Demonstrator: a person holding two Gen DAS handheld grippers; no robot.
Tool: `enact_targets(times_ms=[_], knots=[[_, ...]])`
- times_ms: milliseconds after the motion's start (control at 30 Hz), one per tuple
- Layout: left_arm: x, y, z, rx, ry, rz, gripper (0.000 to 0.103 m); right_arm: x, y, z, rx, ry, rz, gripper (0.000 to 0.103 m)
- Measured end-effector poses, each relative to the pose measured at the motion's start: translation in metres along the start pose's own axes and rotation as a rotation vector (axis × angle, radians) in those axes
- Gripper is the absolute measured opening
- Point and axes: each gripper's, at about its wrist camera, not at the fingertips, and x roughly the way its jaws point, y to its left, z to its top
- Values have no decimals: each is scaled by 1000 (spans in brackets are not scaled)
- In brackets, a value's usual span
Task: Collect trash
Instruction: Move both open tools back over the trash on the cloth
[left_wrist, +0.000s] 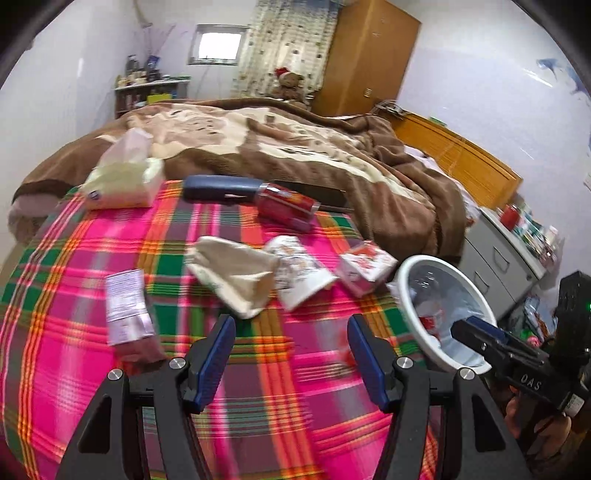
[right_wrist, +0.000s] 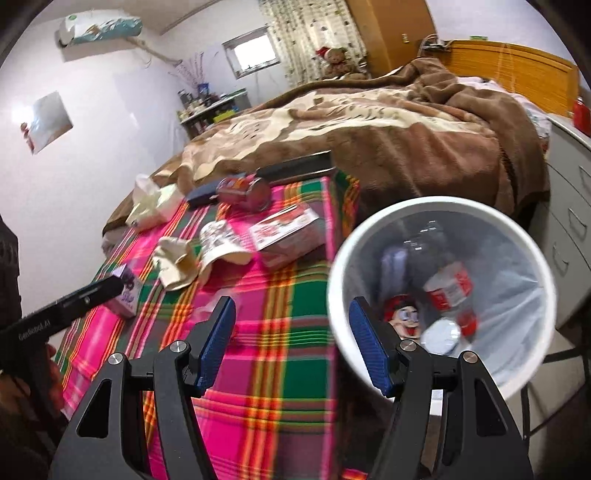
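Note:
A white trash bin (right_wrist: 340, 266) with a clear liner stands beside the bed and holds several wrappers and bottles; it also shows in the left wrist view (left_wrist: 410, 269). On the plaid sheet (left_wrist: 258, 369) lie a pink carton (left_wrist: 125, 310), a beige cloth (left_wrist: 236, 273), a printed paper cup (left_wrist: 299, 273), a red-white box (left_wrist: 365, 269) and a red can (left_wrist: 284, 203). My left gripper (left_wrist: 291, 350) is open and empty above the sheet. My right gripper (right_wrist: 291, 332) is open and empty beside the bin rim.
A tissue pack (left_wrist: 122, 181), a dark blue case (left_wrist: 221, 188) and a black flat object (left_wrist: 314, 192) lie at the back of the sheet. A brown blanket (left_wrist: 295, 144) covers the rest of the bed. A grey drawer cabinet (right_wrist: 569, 221) stands right of the bin.

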Motion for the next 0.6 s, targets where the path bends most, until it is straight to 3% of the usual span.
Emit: enact_targets(times_ms=[300,600], knots=[[-4,51,-2,-76,-3,66,63,23,31,0,-40,43,36,65],[0,94,-1,-136,1,112,65,51,55,-1,-86,103,12,65]])
